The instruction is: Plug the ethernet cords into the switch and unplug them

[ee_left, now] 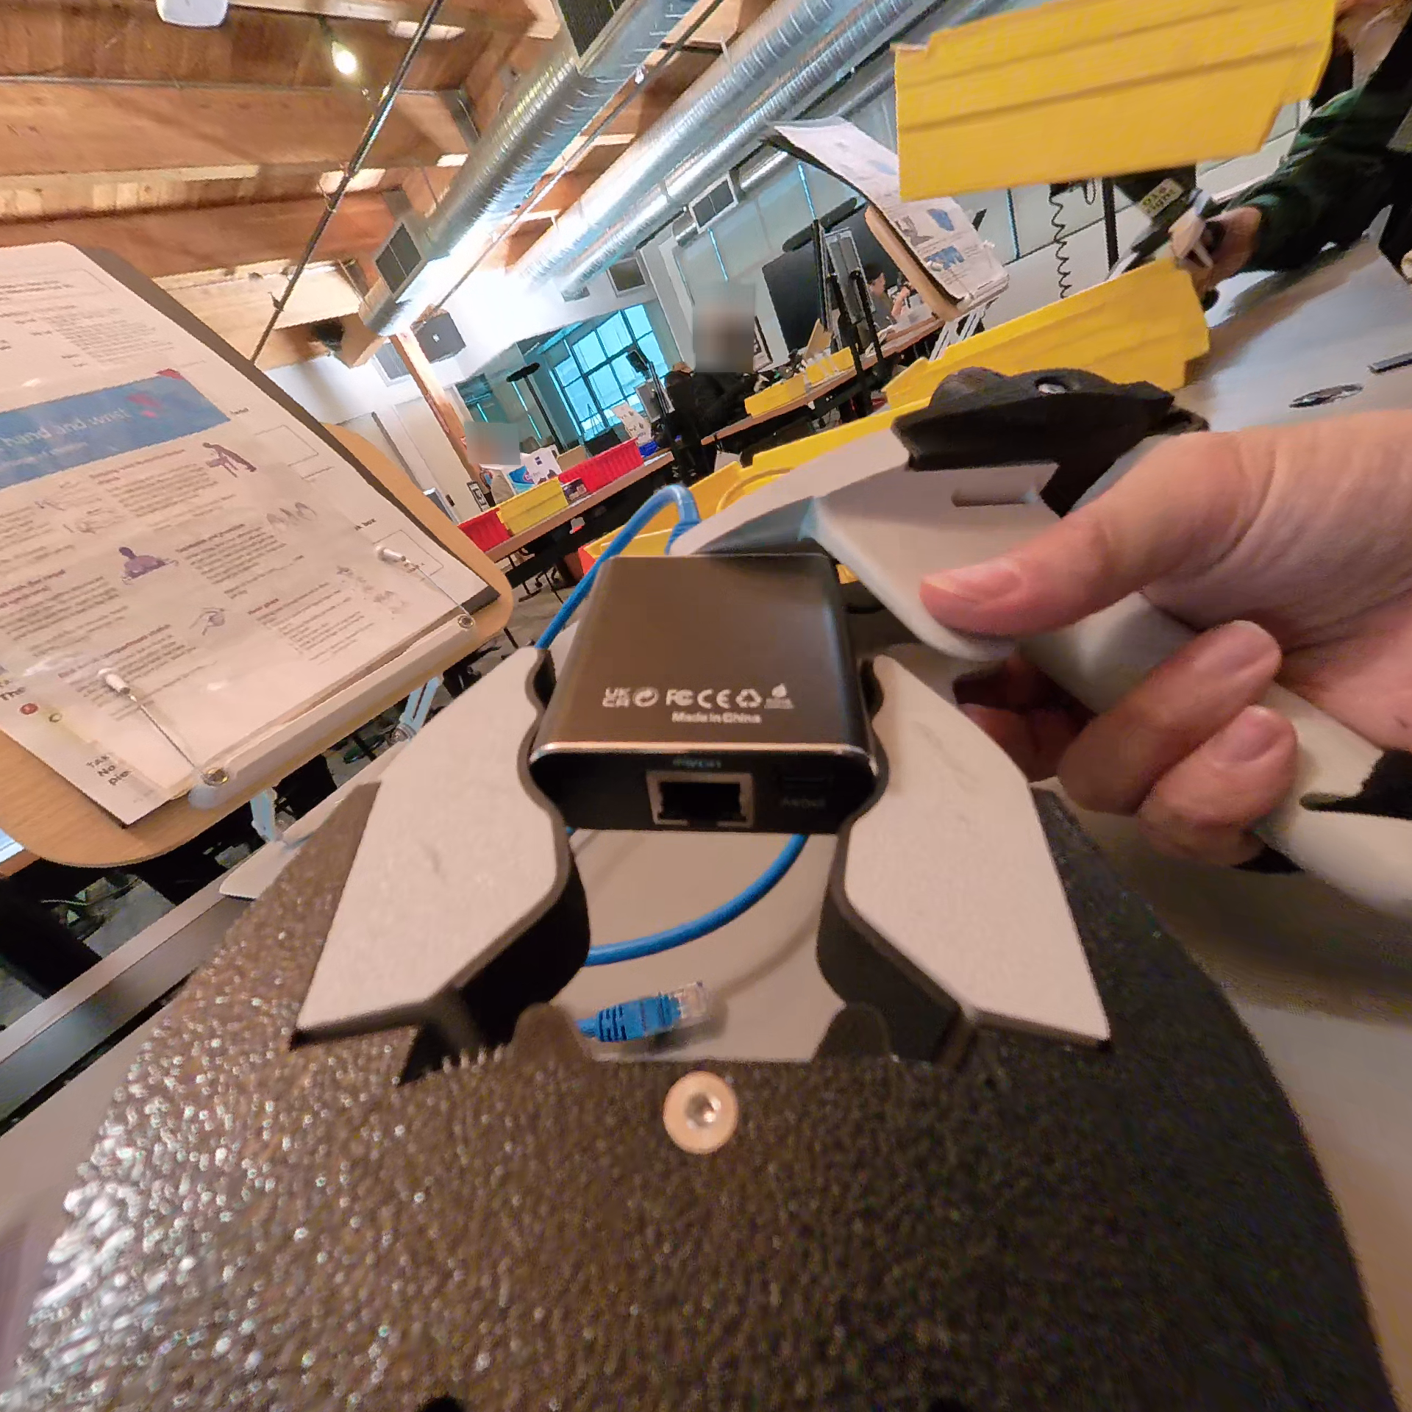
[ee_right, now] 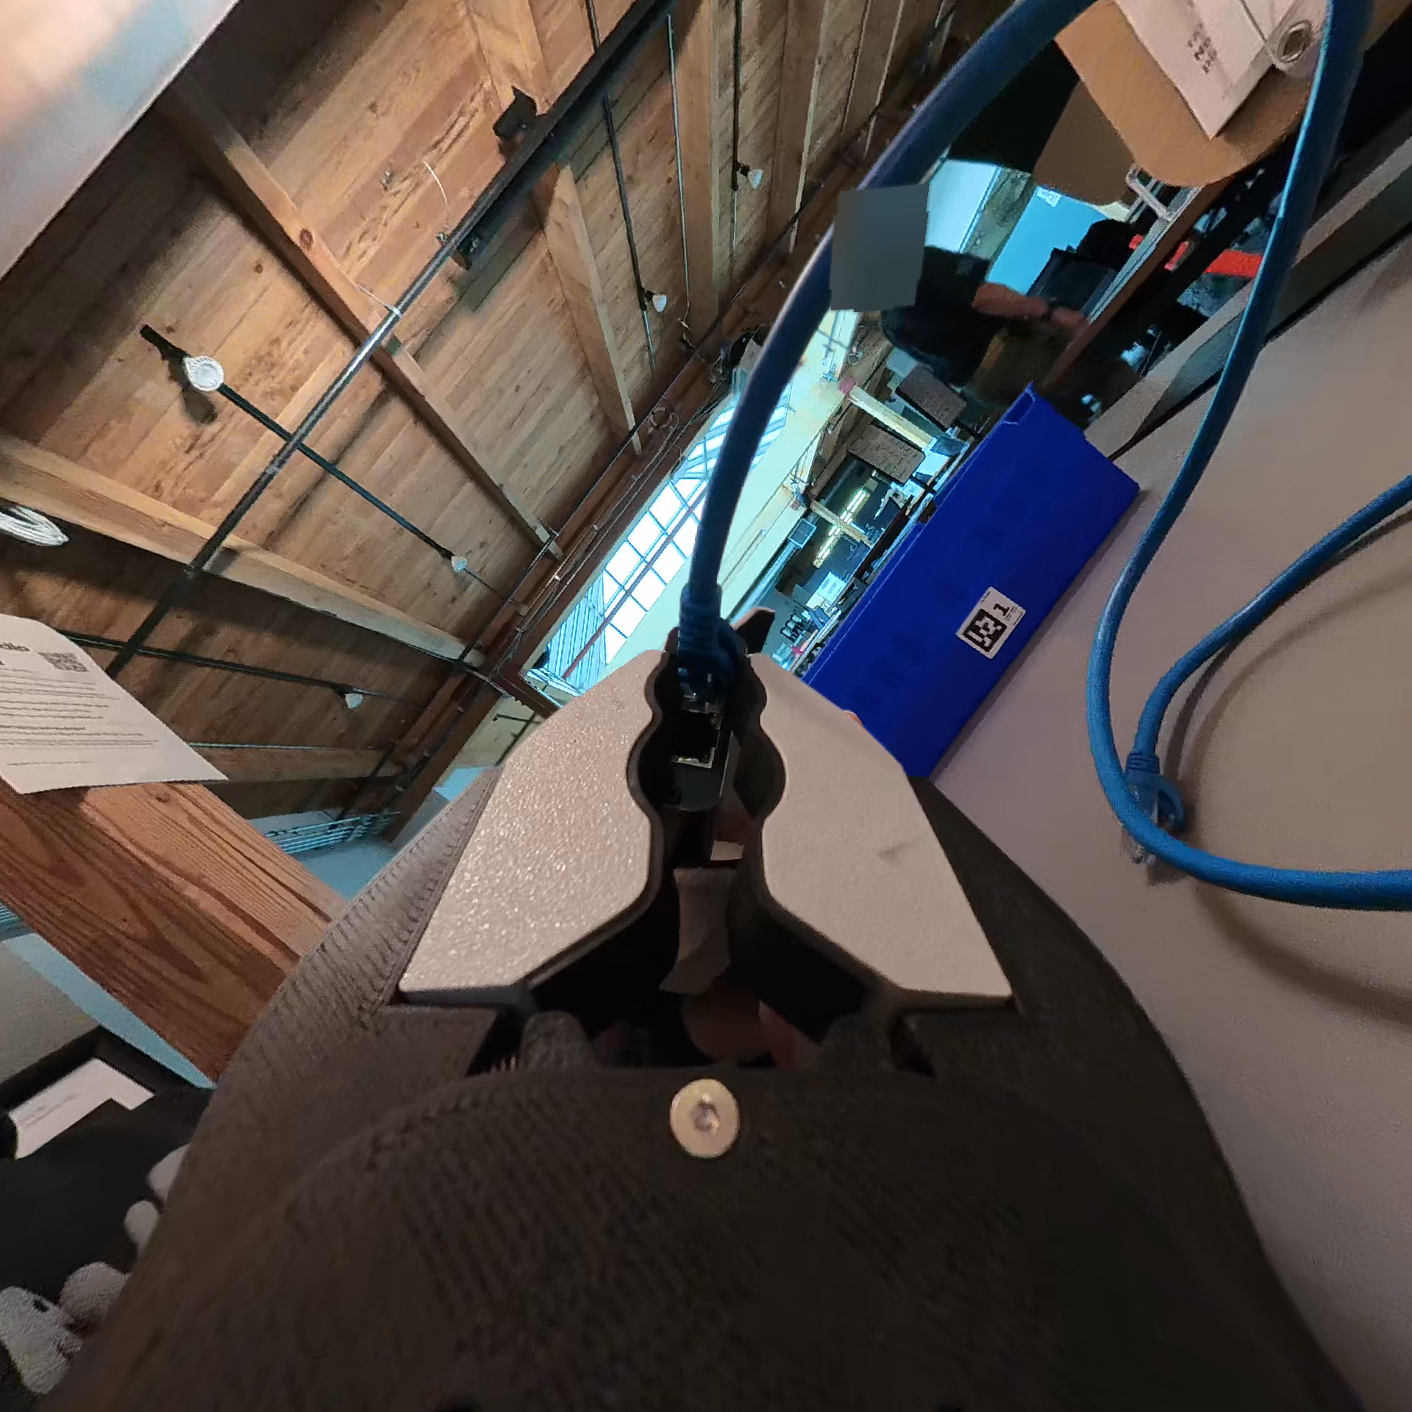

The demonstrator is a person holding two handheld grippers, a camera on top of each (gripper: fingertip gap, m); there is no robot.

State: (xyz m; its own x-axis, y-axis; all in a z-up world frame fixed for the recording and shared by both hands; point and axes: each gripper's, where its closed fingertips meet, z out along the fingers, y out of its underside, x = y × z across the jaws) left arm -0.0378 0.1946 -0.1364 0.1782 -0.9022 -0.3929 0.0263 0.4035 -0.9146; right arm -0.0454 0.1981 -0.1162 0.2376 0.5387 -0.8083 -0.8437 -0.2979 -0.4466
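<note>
Clamping the black switch [ee_left: 703,688] above the bench [ee_right: 1261,688], your left hand-held gripper [ee_left: 703,764] faces your right hand-held gripper [ee_right: 707,733], closed at the switch's far end beside a plugged blue ethernet cord [ee_right: 726,489].

We see one black switch [ee_left: 699,691], two blue cords [ee_right: 1192,535], two grippers [ee_left: 703,733], one hand [ee_left: 1192,611] and one blue bin [ee_right: 970,603].

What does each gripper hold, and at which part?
The left gripper clamps the black switch by its two sides. The right gripper pinches the blue cord's plug at the switch.
</note>
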